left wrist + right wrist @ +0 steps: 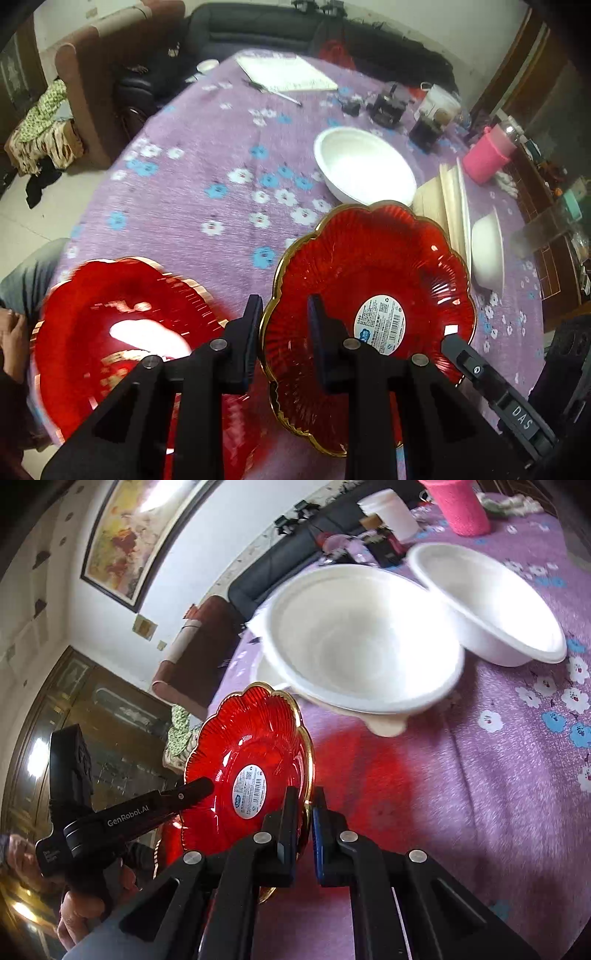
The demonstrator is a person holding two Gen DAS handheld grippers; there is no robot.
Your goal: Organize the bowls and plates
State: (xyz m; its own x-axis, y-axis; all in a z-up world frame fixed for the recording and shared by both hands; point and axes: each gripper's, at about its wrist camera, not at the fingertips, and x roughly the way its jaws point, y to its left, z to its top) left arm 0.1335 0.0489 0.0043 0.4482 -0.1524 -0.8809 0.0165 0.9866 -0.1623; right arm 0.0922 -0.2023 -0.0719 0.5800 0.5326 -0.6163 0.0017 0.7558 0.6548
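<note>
Two grippers share one dish: a red ribbed glass plate (351,266) with a scalloped gold rim and an oval white barcode sticker at its centre. It is off the table, tilted up, with the sticker side facing both cameras. The left gripper (284,332) has its jaws at a narrow gap, clamped over the plate's rim on one side. The right gripper (306,812) is pinched almost fully together on the gold rim at the opposite edge (only the thin rim sits between its pads).

Below and to the left in the left wrist view lies a second red gold-rimmed plate (110,295), blurred, at the near edge of the table. The table wears a purple cloth with white and blue flowers (207,147).

Beyond the held plate stands a wide white bowl (365,166). Just beside it a smaller white bowl (487,251) rests on a stack of cream plates (452,195). In the right wrist view this stack is close behind the plate's top edge, the nearest thing in its way. Farther back are a pink cup (484,155), dark jars and a white paper pad (288,74). The person's hand (85,904) grips the left tool's handle.
</note>
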